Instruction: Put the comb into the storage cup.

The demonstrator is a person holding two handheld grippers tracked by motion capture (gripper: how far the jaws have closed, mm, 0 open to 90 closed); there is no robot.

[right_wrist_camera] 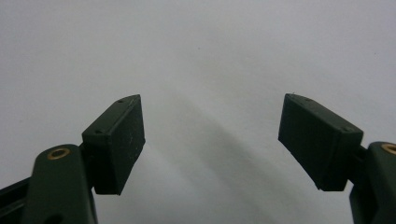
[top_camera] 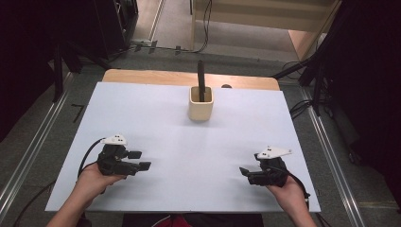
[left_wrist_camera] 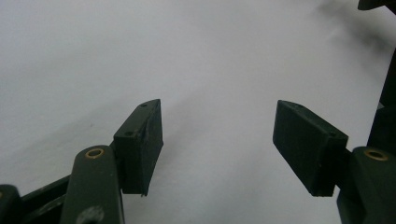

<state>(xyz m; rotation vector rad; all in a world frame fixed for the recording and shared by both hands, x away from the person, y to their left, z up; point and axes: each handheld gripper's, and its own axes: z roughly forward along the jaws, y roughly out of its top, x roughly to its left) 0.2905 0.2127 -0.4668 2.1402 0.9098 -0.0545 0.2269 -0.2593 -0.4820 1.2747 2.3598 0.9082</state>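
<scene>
With both hands resting low near the person's edge of the surface [top_camera: 156, 127], neither gripper holds anything. Left gripper [top_camera: 140, 160]: jaws spread wide, empty, pointing toward the middle of the white sheet; in the left gripper view [left_wrist_camera: 217, 140] just bare white between the pads. Right gripper [top_camera: 247, 173]: also spread apart, empty, aimed inward toward the left one; the right gripper view [right_wrist_camera: 211, 140] shows the same bare white. The two are well apart from each other.

Further out, at the far middle of the surface, a cream square-ish cup [top_camera: 201, 103] stands upright, and a dark stick-like tool [top_camera: 201, 81] (a pen or brush handle, too small to tell) stands in it, leaning slightly and rising well above the rim. A small dark thing sits at the far wooden edge just behind the cup; can't tell what it is.

Likely job: get at the tool in the cup. Both grippers are well short of it, so nothing has started.

Risks, as I judge them:
- The cup looks light and the tool tall, so a sideways pull on the tool could tip the cup.
- A reach that comes in low could knock the cup off toward the far edge.
- A pinch near the tip of the thin tool could let it swivel or slip.
- Steadying the cup with the other gripper would help.
</scene>
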